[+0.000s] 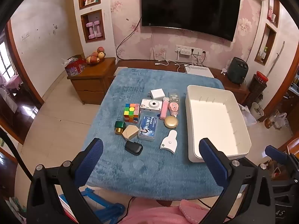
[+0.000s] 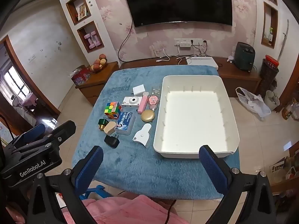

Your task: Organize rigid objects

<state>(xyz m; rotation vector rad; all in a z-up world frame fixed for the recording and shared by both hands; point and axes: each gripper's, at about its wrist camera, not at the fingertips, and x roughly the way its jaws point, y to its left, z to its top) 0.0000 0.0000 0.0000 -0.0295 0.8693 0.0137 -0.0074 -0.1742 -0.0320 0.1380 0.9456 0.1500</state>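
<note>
On a blue plush-covered table (image 1: 149, 168) lies a cluster of small objects: a colourful cube (image 1: 132, 112), a white camera (image 1: 151, 105), a white charger (image 1: 158, 93), a black plug (image 1: 133, 147), a beige case (image 1: 130, 132), a green bottle (image 1: 120, 127), a clear card box (image 1: 149, 127), a gold compact (image 1: 171, 121) and a white clip-shaped tool (image 1: 169, 143). An empty white bin (image 2: 194, 149) stands to their right. My left gripper (image 1: 150, 155) hovers open above the table's near edge. My right gripper (image 2: 150, 165) is open too, near the bin's front rim.
A wooden TV bench (image 2: 239, 74) with cables and a white box runs behind the table, under a wall TV (image 1: 188, 9). A side cabinet with fruit (image 1: 93, 74) stands at the left. Pink fabric (image 2: 121, 211) lies below the grippers, at the table's near edge.
</note>
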